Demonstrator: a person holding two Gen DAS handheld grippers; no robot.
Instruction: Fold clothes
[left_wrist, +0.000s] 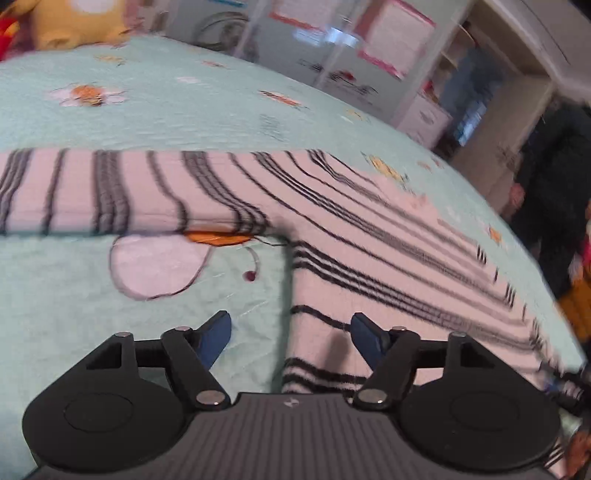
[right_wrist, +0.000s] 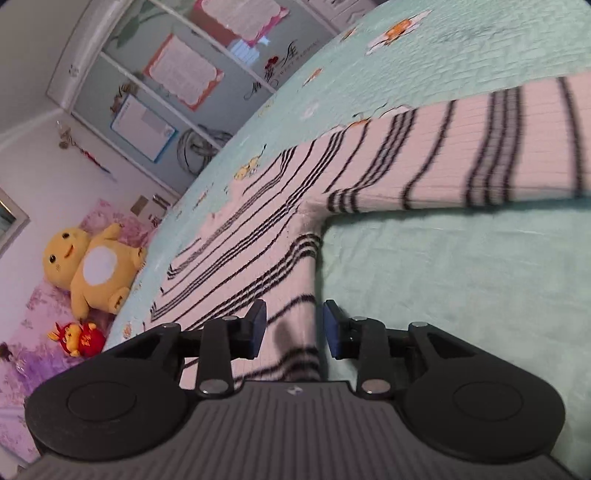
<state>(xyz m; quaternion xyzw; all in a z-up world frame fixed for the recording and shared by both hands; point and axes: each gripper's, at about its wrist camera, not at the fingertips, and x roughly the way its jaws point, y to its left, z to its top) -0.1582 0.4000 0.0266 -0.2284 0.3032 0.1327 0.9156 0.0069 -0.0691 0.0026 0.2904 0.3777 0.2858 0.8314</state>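
Striped sweater (left_wrist: 369, 236) spread flat on the green bedspread (left_wrist: 184, 110), sleeves out.
Left gripper (left_wrist: 290, 334) and right gripper (right_wrist: 294, 326) are held agape, empty, over opposite side edges at lower frame; edges would be pinched.

The striped sweater (left_wrist: 369, 229) is showing a soft, fuzzy knit, its dark stripes fraying at the edges. The bedspread (left_wrist: 184, 122) beneath is looking like matt quilted cloth, finely crinkled. The left gripper (left_wrist: 290, 332) and right gripper (right_wrist: 294, 325) are presenting matt black plastic with ribbed bodies and shiny metal pivot pins. The yellow plush toy (right_wrist: 92, 269) is appearing velvety.
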